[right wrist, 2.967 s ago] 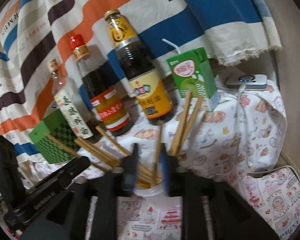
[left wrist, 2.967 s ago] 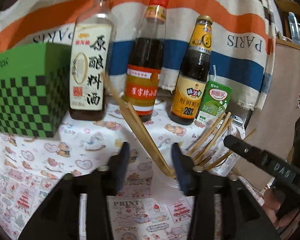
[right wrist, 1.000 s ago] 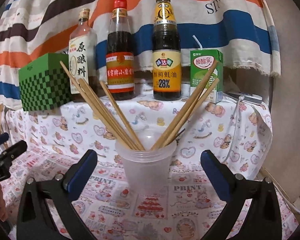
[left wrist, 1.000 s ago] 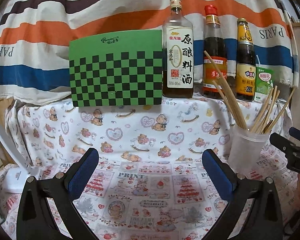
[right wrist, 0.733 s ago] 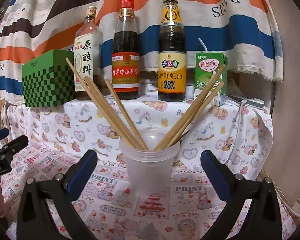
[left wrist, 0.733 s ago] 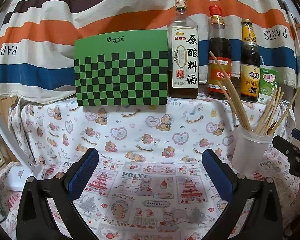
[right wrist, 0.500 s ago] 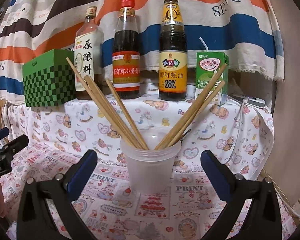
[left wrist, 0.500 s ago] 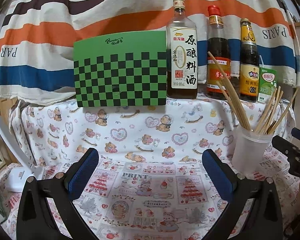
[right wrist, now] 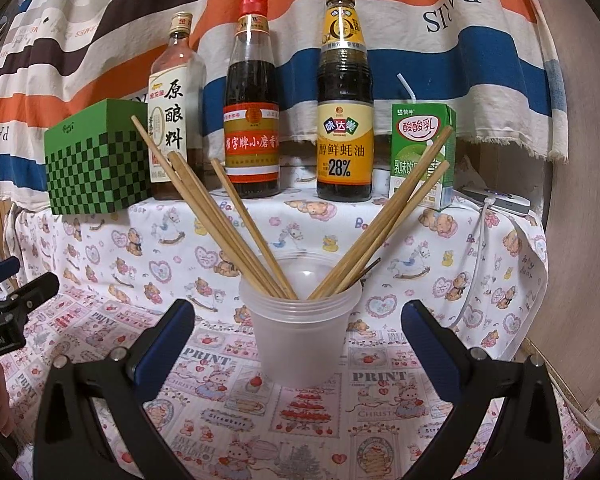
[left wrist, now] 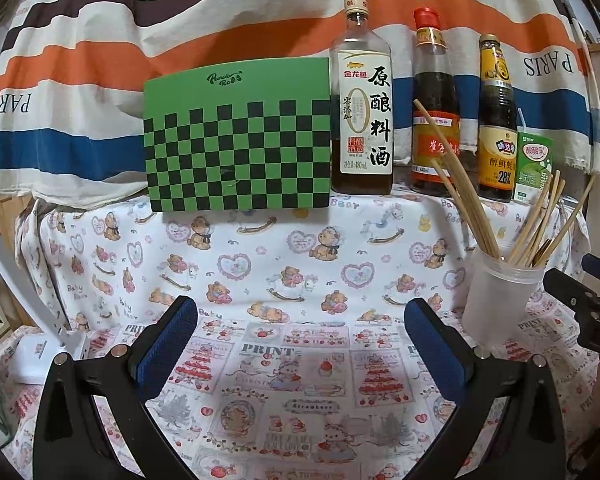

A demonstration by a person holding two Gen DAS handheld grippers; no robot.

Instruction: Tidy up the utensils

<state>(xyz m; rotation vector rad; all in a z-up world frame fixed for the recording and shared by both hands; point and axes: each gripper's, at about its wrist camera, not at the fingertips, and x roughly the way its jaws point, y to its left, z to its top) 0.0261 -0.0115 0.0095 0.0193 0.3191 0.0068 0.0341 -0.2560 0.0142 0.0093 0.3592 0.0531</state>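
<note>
A translucent plastic cup (right wrist: 300, 332) stands on the patterned tablecloth (right wrist: 380, 412) and holds several wooden chopsticks (right wrist: 228, 216) fanned out to both sides. My right gripper (right wrist: 298, 344) is open and empty, its jaws wide to either side of the cup and a little in front of it. In the left wrist view the cup (left wrist: 496, 296) and its chopsticks (left wrist: 460, 188) stand at the right. My left gripper (left wrist: 300, 340) is open and empty over bare cloth, left of the cup. The right gripper's tip (left wrist: 580, 292) shows at the right edge.
At the back stand a green checkered box (left wrist: 236, 140), a cooking wine bottle (left wrist: 362, 112), a red-capped sauce bottle (left wrist: 434, 120), an oyster sauce bottle (left wrist: 496, 128) and a green drink carton (left wrist: 534, 168). A white device with a cable (right wrist: 496, 200) lies at the right. A striped cloth hangs behind.
Three seconds ago both grippers were nearly shut among the chopsticks at the cup. They have since opened wide and drawn back. In the last second little has moved.
</note>
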